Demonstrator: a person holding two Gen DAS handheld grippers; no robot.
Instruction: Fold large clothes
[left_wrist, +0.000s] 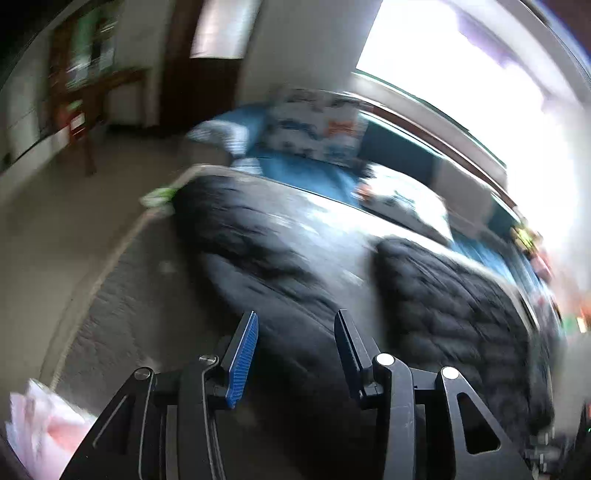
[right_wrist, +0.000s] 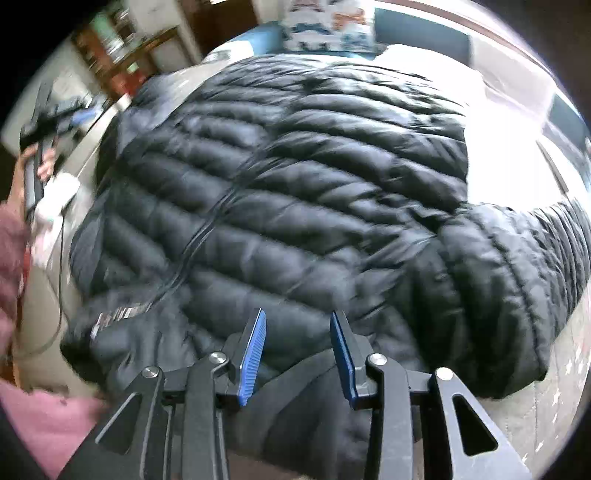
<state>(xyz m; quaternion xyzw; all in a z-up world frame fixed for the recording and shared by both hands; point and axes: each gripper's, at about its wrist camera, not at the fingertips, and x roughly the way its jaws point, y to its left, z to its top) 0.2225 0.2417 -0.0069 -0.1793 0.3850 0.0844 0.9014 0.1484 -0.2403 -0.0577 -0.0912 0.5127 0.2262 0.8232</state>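
A black quilted puffer jacket (right_wrist: 280, 184) lies spread on a grey quilted bed cover, front up with its zip running down the middle. One sleeve (right_wrist: 491, 288) is folded in at the right. My right gripper (right_wrist: 297, 328) is open and empty just above the jacket's near edge. In the left wrist view the jacket (left_wrist: 280, 258) lies ahead, blurred by motion. My left gripper (left_wrist: 295, 332) is open and empty above the jacket's edge. The left gripper also shows in the right wrist view (right_wrist: 40, 136), held up at the far left, off the jacket.
The grey bed cover (left_wrist: 122, 314) ends at a piped edge on the left, with floor beyond. Patterned pillows (left_wrist: 314, 125) and a blue sheet lie at the far end under a bright window. A wooden desk (left_wrist: 92, 96) stands at the back left. Pink cloth (right_wrist: 40, 413) lies near me.
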